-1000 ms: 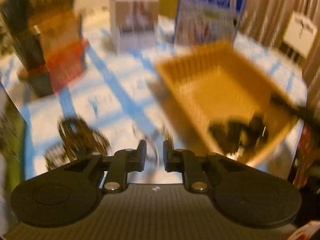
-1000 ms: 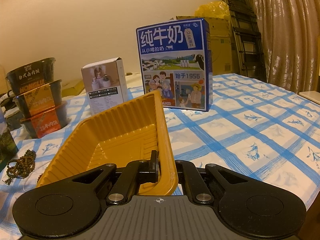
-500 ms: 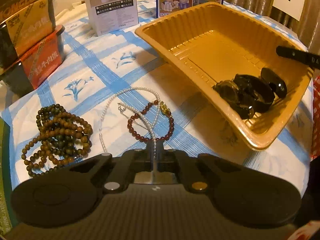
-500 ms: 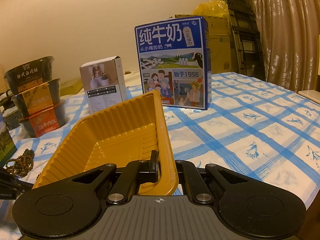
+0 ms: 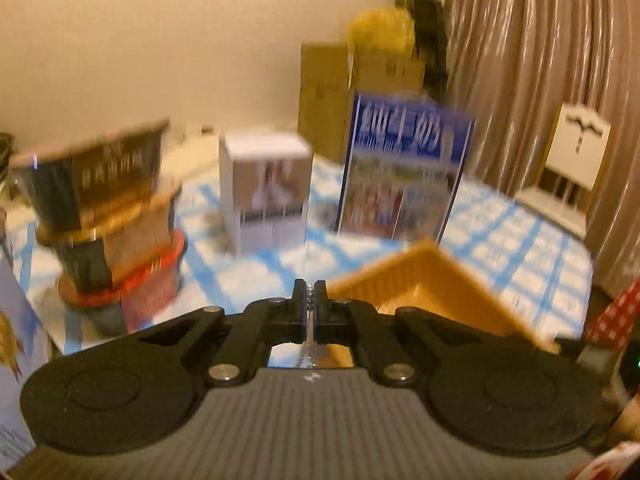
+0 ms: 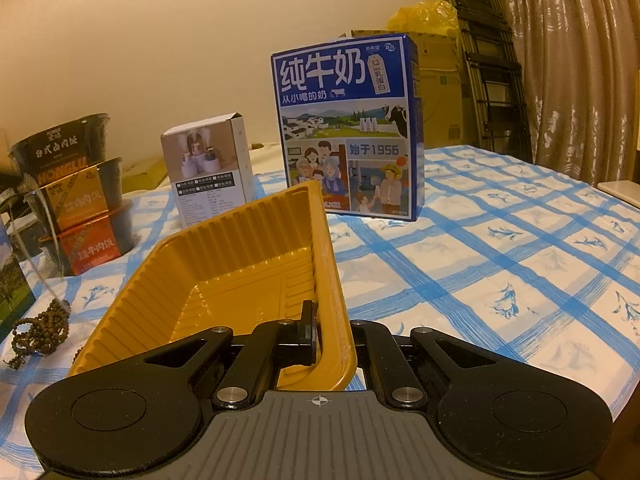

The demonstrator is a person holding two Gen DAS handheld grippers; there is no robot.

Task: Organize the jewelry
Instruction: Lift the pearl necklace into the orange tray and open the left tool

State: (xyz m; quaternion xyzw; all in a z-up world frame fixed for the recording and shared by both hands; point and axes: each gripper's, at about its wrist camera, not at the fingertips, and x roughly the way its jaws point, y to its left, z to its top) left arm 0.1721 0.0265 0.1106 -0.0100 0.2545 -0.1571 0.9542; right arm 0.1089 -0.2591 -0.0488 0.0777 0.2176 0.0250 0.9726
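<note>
My right gripper [image 6: 330, 320] is shut on the near rim of the yellow ribbed tray [image 6: 224, 248], one finger inside the wall and one outside. The tray is tipped up on the blue-checked cloth. In the blurred left wrist view, my left gripper [image 5: 309, 304] is raised above the table with its jaws together on a thin pale strand, the pearl necklace [image 5: 306, 354]. A corner of the tray [image 5: 432, 288] lies just right of it. In the right wrist view a faint strand [image 6: 44, 276] hangs at the left, above a heap of brown wooden beads [image 6: 38, 332].
Stacked instant-food bowls [image 6: 76, 192] stand at the back left. A small white box [image 6: 208, 176] and a tall blue milk carton [image 6: 346, 128] stand behind the tray. A green box [image 6: 12, 280] is at the left edge. A white chair [image 5: 576, 168] and curtains lie beyond the table.
The left gripper shut on the pearl necklace lying on the cloth, then rose, so its view now looks across the table instead of down. The right gripper and the tray stayed put.
</note>
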